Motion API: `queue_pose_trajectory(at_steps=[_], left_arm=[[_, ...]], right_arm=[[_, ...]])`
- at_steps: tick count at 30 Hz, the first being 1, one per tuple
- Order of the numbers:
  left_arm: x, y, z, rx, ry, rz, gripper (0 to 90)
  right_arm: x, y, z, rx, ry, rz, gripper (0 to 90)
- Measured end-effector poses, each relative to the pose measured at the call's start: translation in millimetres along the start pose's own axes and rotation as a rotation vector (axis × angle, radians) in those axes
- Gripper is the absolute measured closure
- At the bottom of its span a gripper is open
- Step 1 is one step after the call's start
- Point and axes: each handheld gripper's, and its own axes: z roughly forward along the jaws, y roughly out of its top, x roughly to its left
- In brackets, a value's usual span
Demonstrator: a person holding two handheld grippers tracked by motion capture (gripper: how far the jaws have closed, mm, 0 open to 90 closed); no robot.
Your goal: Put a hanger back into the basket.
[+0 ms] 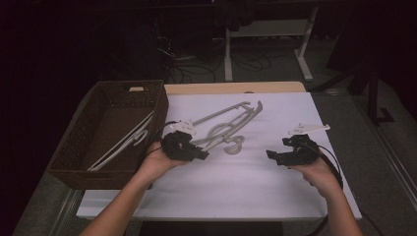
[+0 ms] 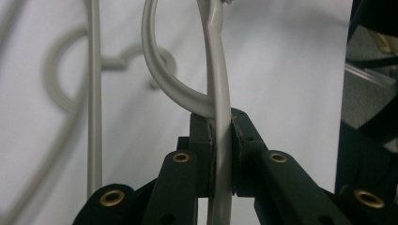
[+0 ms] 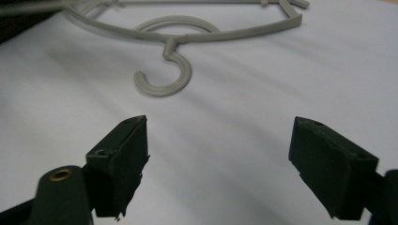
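- Closest to the person, the right gripper [image 1: 275, 156] is over the white table cover [image 1: 275, 191] on the right side – jaws spread wide with nothing between them, just bare cloth showing through the gap in its own view.
- On the other side, the left gripper [image 1: 199, 153] is clamped tight on the grey hanger [image 1: 223, 132] – the pads [image 2: 204, 140] squeeze a thin bar of it, with a curved piece of the hanger running off just above the grip.
- That hanger sits around the middle of the cover, stretching away from the left gripper toward the far edge; its hook [image 3: 164, 79] lies in front of the right gripper.
- Further left is a dark wicker basket [image 1: 74, 142] with what looks like another pale hanger [image 1: 123, 142] lying inside – it's dim there, so hard to be sure.
- Behind the table it's a dark floor with cables.
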Motion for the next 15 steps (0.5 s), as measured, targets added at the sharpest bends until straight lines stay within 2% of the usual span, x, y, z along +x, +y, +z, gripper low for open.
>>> queue_pose_trajectory(at_steps=[3, 8, 11, 15], left_arm=[[1.8, 14.7, -18.1, -0.019, 0.020, 0.002, 81.5], [10.5, 33.5, -50.6, -0.041, 0.047, 0.003, 81.5], [16.9, 40.5, -72.6, -0.058, 0.055, 0.001, 81.5], [27.0, 42.4, -102.0, -0.075, 0.089, -0.013, 81.5]], right_arm=[[5.1, -10.0, 1.7, -0.011, 0.011, 0.011, 15.8], [13.9, -19.6, 4.5, -0.018, -0.002, -0.024, 13.1], [16.6, -21.8, 6.1, -0.028, 0.000, -0.031, 9.7], [20.3, -22.8, 11.8, -0.023, -0.002, -0.049, 2.4]])
